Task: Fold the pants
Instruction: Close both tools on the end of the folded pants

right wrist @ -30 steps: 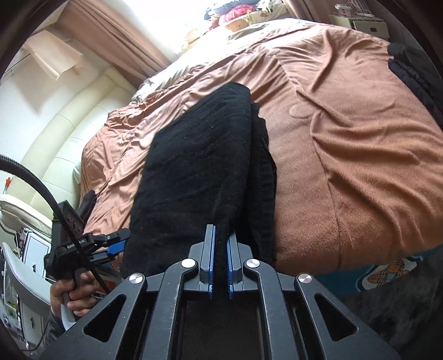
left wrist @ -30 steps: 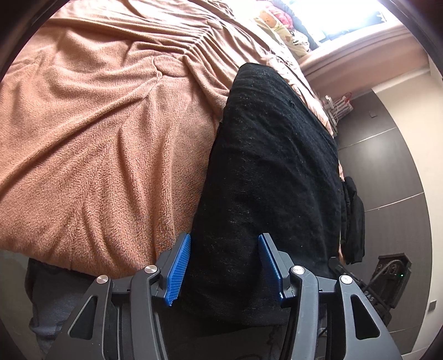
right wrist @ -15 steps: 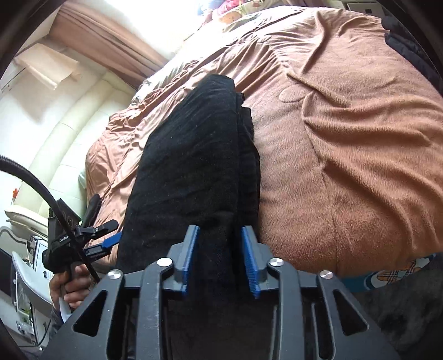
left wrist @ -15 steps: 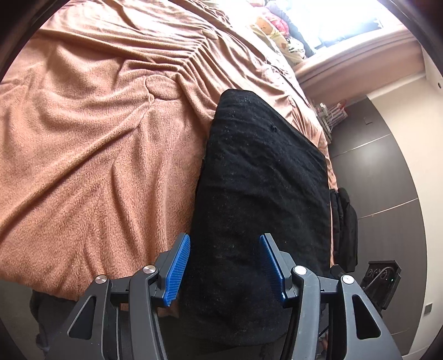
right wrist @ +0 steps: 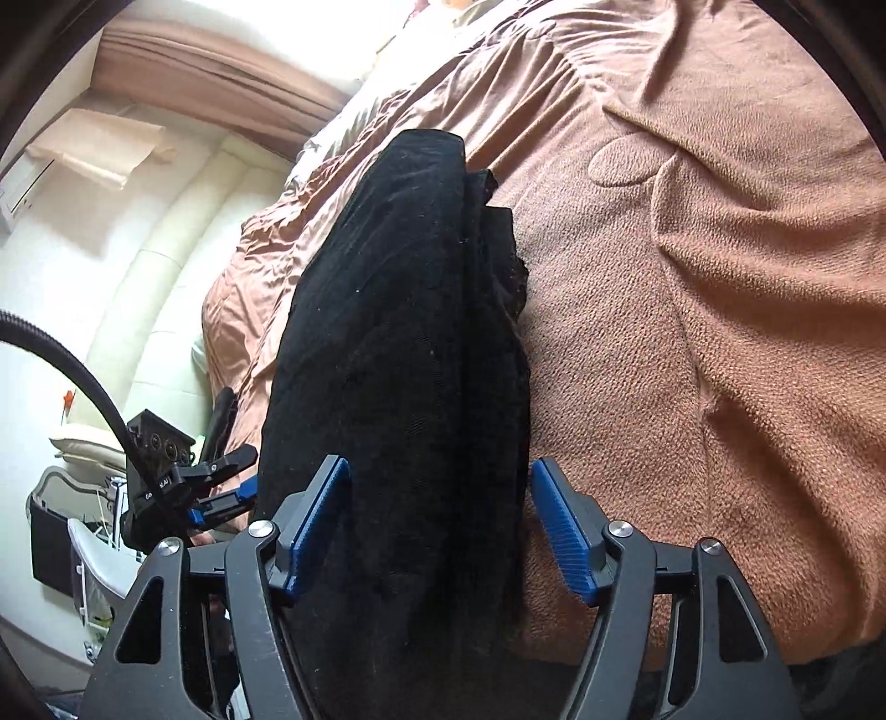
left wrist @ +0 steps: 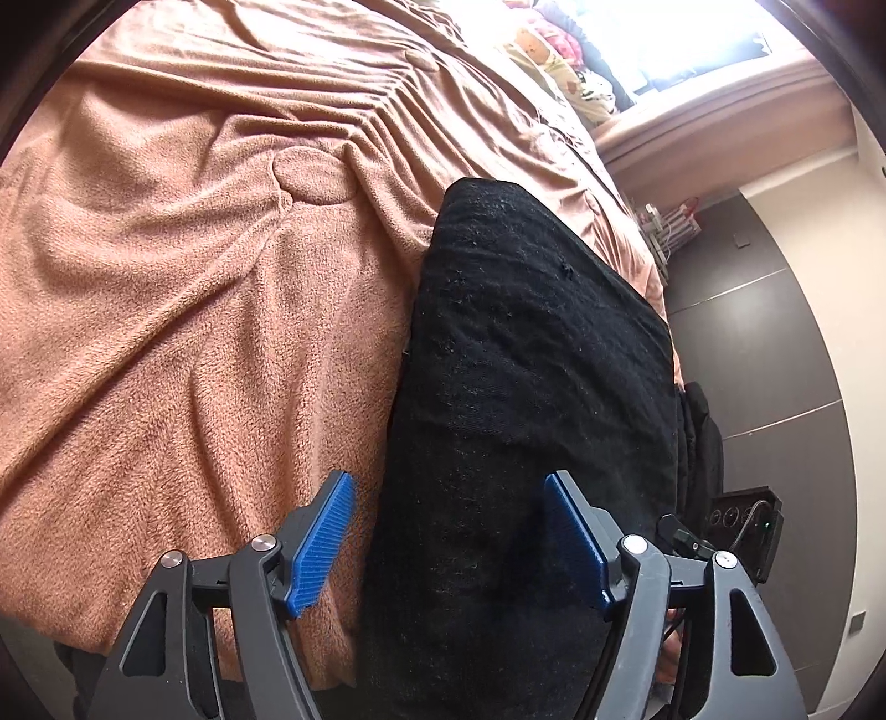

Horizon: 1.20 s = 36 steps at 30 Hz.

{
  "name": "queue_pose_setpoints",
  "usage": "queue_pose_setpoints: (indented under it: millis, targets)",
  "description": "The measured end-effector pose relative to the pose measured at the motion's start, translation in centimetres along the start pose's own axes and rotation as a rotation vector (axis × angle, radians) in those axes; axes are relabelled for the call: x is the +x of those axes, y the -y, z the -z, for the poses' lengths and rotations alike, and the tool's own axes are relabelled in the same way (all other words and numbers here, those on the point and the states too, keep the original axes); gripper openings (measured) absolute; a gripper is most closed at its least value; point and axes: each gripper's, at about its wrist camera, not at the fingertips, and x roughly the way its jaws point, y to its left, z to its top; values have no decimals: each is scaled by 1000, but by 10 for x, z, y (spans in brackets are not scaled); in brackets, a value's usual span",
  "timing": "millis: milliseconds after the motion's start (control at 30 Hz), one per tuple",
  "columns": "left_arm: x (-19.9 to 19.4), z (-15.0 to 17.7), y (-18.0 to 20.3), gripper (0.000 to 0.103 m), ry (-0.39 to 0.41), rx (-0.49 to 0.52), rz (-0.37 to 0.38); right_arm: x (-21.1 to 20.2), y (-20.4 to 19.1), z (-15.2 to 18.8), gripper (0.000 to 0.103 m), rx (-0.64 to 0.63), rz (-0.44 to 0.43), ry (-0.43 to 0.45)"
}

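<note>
Black pants (left wrist: 531,387) lie folded lengthwise on a brown fleece blanket (left wrist: 194,277), one end hanging over the near bed edge. My left gripper (left wrist: 448,537) is open, its blue pads on either side of the pants' near left part, holding nothing. In the right wrist view the pants (right wrist: 410,354) run away from me with stacked layers showing on their right side. My right gripper (right wrist: 437,520) is open wide astride the pants' near end, not gripping. The left gripper (right wrist: 221,493) also shows at the left in that view.
The blanket (right wrist: 720,277) covers the bed to the right of the pants. A cream padded headboard (right wrist: 166,277) and a curtain stand at the far left. Dark floor tiles (left wrist: 775,360) lie beside the bed. Pillows and clutter (left wrist: 565,50) lie by the bright window.
My right gripper was shut on the pants' near end a second ago; it has opened wide and let go. My left gripper stayed open and shifted slightly over the pants.
</note>
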Motion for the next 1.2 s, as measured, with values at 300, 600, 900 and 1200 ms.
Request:
queue_pose_setpoints:
  millis: [300, 600, 900, 1200]
  targets:
    - [16, -9, -4, 74, -4, -13, 41, 32, 12, -26, 76, -3, -64, -87]
    - [18, -18, -4, 59, -11, -36, 79, 64, 8, -57, 63, -20, -107, -144]
    - [3, -19, 2, 49, -1, -18, 90, 55, -8, -59, 42, -84, -153, -121]
    - [11, -7, -13, 64, -29, -46, 81, 72, 12, -62, 72, -14, -81, -158]
